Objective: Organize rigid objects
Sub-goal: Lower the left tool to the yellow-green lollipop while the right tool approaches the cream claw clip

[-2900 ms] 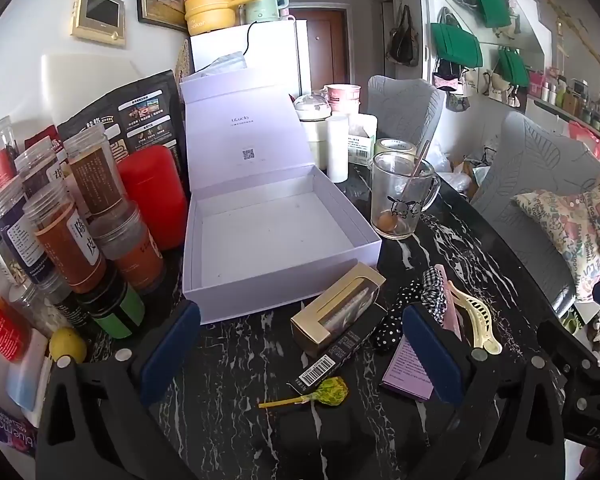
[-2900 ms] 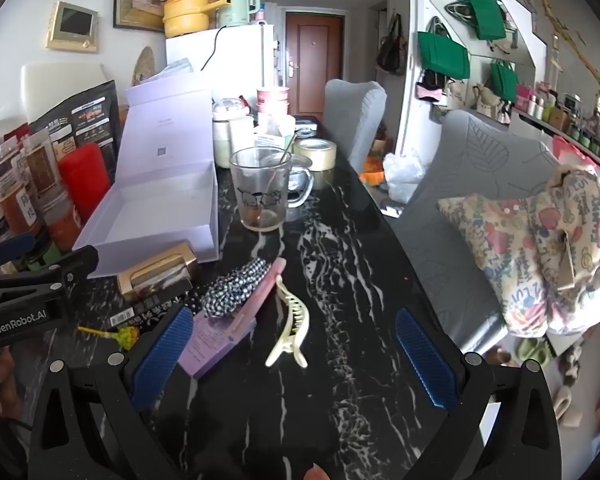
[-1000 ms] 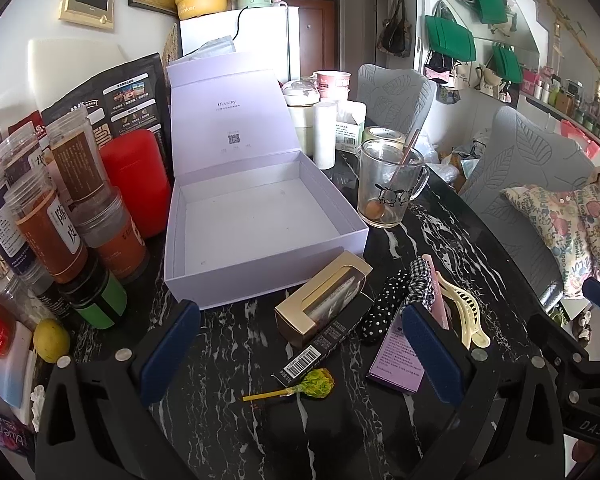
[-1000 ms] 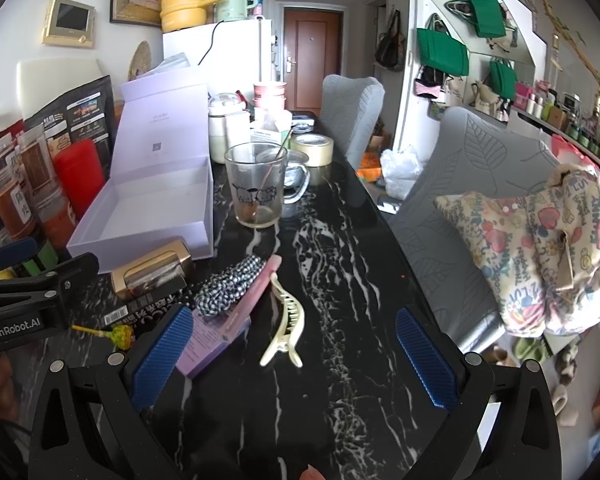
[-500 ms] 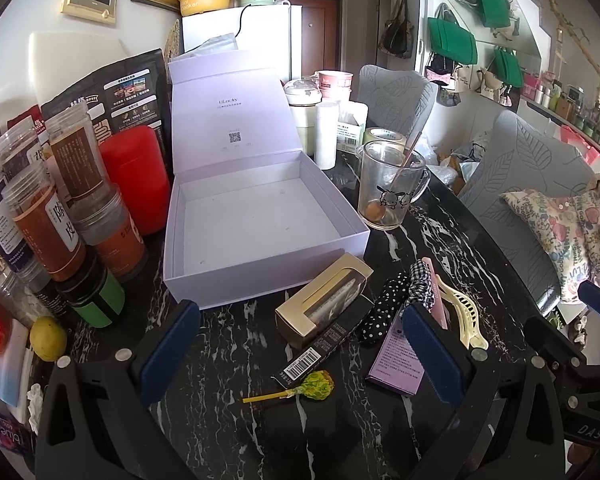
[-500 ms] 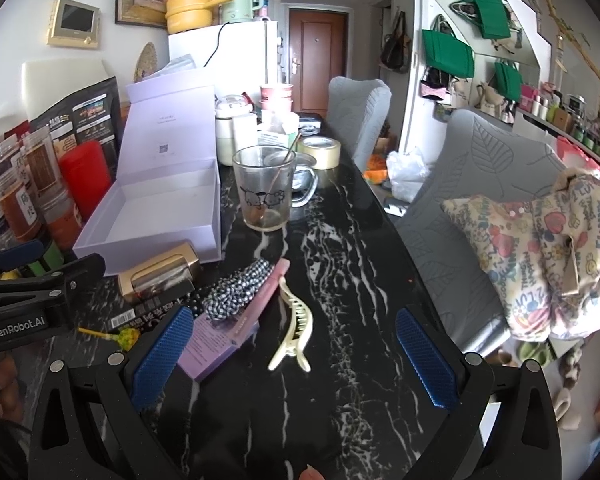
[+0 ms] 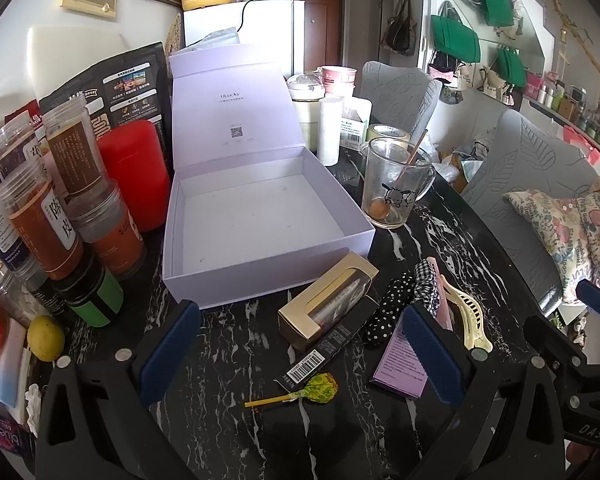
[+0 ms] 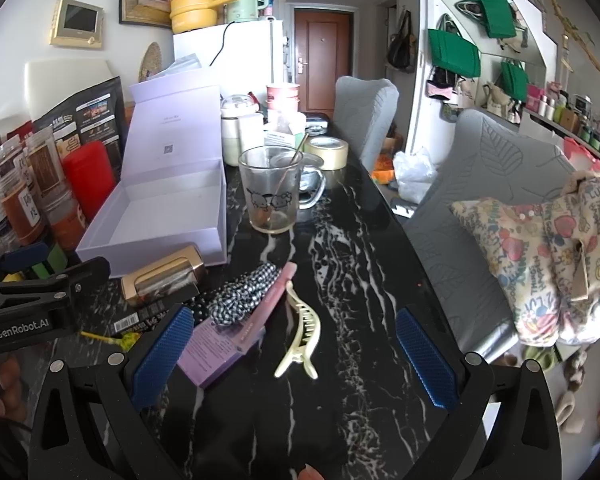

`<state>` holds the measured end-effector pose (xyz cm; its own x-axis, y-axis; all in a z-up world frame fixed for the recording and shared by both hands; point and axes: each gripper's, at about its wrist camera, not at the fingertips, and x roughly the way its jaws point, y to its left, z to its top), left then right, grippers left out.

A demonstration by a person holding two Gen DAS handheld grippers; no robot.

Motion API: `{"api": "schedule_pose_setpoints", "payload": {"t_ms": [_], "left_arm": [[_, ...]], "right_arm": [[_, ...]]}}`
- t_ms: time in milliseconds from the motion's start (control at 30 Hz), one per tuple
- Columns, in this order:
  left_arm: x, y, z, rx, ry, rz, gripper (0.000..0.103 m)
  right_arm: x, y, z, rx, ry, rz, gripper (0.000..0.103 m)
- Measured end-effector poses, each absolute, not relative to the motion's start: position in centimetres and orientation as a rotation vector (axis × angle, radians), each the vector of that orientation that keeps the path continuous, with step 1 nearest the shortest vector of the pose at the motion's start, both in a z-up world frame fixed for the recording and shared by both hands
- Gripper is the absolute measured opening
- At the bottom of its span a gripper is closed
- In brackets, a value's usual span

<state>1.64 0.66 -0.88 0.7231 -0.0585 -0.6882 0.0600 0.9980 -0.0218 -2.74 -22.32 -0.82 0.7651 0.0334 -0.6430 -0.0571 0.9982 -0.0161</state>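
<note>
Gold box (image 7: 327, 300): light, stiff card; grip its long sides with your left gripper (image 7: 300, 346), both grippers gaping, empty.

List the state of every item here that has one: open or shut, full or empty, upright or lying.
Lavender box: lid open, empty.
Glass mug: upright, spoon inside, nearly empty.
Gold box: lying flat, closed.
Hair claw: lying on the table.
Lollipop: wrapped, lying flat.
Left hand-held gripper: open, empty.
Right hand-held gripper: open, empty.
</note>
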Motion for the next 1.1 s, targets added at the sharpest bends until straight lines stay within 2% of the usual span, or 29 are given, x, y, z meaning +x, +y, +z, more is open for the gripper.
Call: {"api": "schedule_pose_setpoints", "payload": {"t_ms": [567,1100], "left_arm": [[1.8,1.7,-1.8,-0.031,0.78,-0.053,0.103],[1.4,3.1,-5.4,-0.068,0.859,-0.079,0.103]], "right_arm": [[-2.2,-22.1,-1.6,-0.032,0.71,0.074,0.103],[-1.4,-20.8,-5.5,0.012,0.773,0.184,0.103]]}}
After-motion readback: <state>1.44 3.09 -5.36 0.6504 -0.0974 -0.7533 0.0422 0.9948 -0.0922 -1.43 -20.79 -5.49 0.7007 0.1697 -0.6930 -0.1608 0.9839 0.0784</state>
